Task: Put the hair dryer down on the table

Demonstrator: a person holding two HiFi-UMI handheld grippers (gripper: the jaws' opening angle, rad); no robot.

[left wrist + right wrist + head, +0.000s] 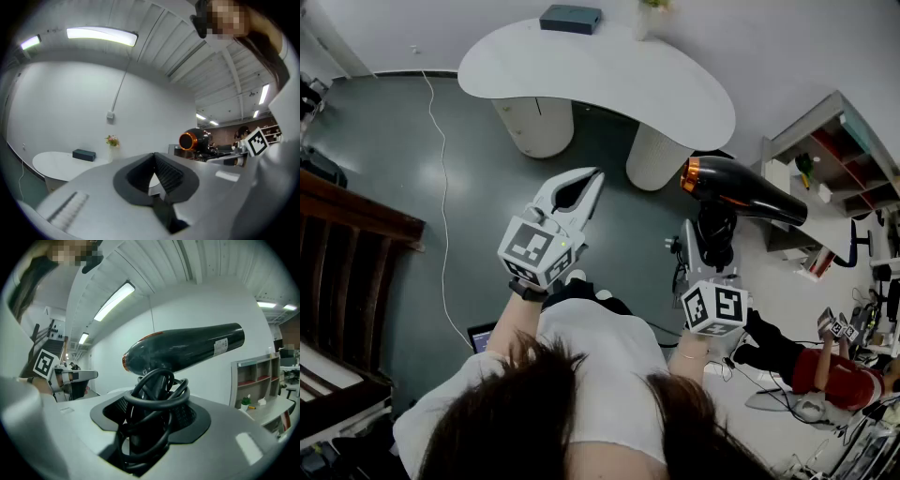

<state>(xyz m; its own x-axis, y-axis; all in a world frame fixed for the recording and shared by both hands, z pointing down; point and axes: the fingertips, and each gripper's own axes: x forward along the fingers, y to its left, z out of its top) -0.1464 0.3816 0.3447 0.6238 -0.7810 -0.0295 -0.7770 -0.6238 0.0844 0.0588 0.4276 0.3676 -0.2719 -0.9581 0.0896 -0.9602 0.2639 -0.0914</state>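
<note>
Dark grey-green floor point(412, 178) fills most of the head view, with a thin white cable point(442, 169) trailing across it at 10 o'clock. At 12 o'clock stands a white, kidney-shaped tabletop point(609, 80) on two round pedestals. On its far edge sit a small dark box point(570, 19) and, just to that box's 3 o'clock, a vase point(647, 21) whose top is cut off by the frame. Dark wooden furniture point(347, 234) lines the 9 o'clock edge, and an open shelf unit point(839, 155) stands at 3 o'clock.

The hair dryer point(750, 195) is not on the tabletop. It is up in the air over the floor, at about 5 o'clock from the tabletop's near edge and clear of it. Its black barrel lies roughly level, with the orange-ringed end toward 9 o'clock and the nozzle toward 3 o'clock. The right tool point(711, 239) is clamped on its handle. In the right gripper view the jaws stand fairly wide around the handle, with loops of black cord point(159, 394) bundled against it, pads pressing on both sides.

The left tool point(596, 176) is raised at about 9 o'clock from the hair dryer, well apart from it, pointing toward the tabletop. Its jaws are closed tip to tip, with only a small gap behind the tips and nothing held.

At 4 o'clock a person in red point(834, 370) is low on the floor.
</note>
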